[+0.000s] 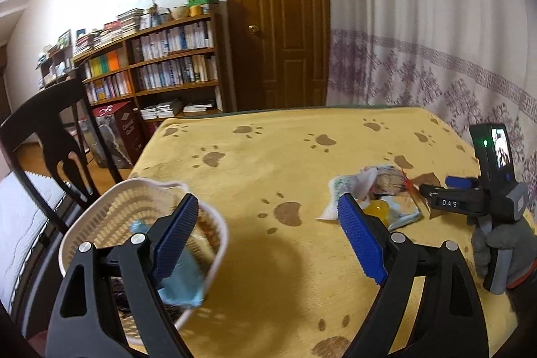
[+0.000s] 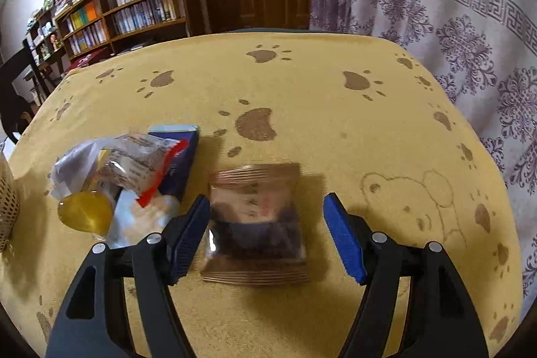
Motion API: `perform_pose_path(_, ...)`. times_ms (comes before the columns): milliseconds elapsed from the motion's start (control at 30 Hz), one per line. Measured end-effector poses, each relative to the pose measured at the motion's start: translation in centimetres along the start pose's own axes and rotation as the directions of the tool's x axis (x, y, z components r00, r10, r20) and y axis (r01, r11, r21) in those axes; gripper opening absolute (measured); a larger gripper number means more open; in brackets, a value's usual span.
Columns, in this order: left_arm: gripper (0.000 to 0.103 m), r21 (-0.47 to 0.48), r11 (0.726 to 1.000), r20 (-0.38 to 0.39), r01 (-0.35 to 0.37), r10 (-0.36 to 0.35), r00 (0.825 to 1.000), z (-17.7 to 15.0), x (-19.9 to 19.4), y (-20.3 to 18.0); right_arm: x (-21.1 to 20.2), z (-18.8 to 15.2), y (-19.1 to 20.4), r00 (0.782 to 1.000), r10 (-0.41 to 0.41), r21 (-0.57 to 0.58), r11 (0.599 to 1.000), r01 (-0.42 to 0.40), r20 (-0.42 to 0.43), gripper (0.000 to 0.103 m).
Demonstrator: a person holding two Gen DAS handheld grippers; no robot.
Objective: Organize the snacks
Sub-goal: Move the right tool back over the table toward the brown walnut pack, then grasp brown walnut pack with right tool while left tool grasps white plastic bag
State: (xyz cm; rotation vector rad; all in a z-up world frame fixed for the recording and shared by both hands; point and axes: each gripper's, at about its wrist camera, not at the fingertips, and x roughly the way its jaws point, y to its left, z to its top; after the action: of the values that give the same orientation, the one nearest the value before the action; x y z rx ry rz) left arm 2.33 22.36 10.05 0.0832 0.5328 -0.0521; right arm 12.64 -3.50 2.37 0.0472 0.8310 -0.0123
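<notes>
- The table [image 2: 335,130], under a yellow paw-print cloth, has wide bare room across its middle and far side; a curtain [image 2: 453,32] hangs close along its right edge, and a dark chair [image 1: 50,136] stands at the left corner.
- A white slotted basket [image 1: 110,207] sits at the table's near-left edge; inside lies a light-blue packet [image 1: 183,277], partly hidden behind the left finger.
- The left gripper [image 1: 268,234] hangs released, jaws wide apart and holding nothing, over bare cloth between the basket and the snack pile [image 1: 376,190].
- The pile holds a yellow jelly cup [image 2: 85,210], a clear wrapper with red trim [image 2: 141,166] and a dark blue box [image 2: 178,160], touching one another.
- The right gripper [image 2: 265,227] is spread open around a brown snack packet [image 2: 255,223], which lies flat between its fingers, just right of the pile; whether the left finger touches the packet I cannot tell.
</notes>
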Motion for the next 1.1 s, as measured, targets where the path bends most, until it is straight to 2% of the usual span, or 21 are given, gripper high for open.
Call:
perform_pose_path(167,0.086,0.031,0.999,-0.034,0.03,-0.029,0.999,0.5,1.8,-2.2,1.1,-0.5,0.6,0.999,-0.04,-0.06,0.997,0.038,-0.029,0.07)
perform_pose_path(233,0.086,0.038,0.998,-0.049,0.045,-0.043,0.998,0.7,2.6,-2.9,1.1,-0.6,0.1,0.999,-0.018,-0.04,0.999,0.016,-0.031,0.068)
perform_pose_path(367,0.086,0.039,0.997,-0.079,0.073,-0.07,0.994,0.9,4.2,-3.8,0.6,-1.0,-0.5,1.0,-0.011,-0.032,0.999,0.01,-0.028,0.057)
perform_pose_path(600,0.086,0.045,0.993,-0.156,0.106,-0.098,0.983,0.7,8.4,-5.4,0.0,-1.8,-1.9,0.999,0.03,-0.006,1.0,-0.03,-0.021,0.056)
perform_pose_path(867,0.085,0.002,0.983,-0.255,0.182,-0.175,0.951,1.4,13.4,-6.6,-0.1,-2.0,-2.3,0.998,0.062,0.015,0.998,-0.062,-0.014,0.056)
perform_pose_path(933,0.078,-0.005,0.982,-0.271,0.191,-0.185,0.945,1.4,14.2,-6.8,-0.1,-2.0,-2.4,0.998,0.068,0.019,0.997,-0.068,-0.013,0.056)
perform_pose_path(1100,0.067,-0.041,0.971,-0.326,0.236,-0.236,0.916,1.2,16.6,-7.5,-0.2,-2.1,-2.5,0.997,0.077,0.024,0.997,-0.077,-0.01,0.057)
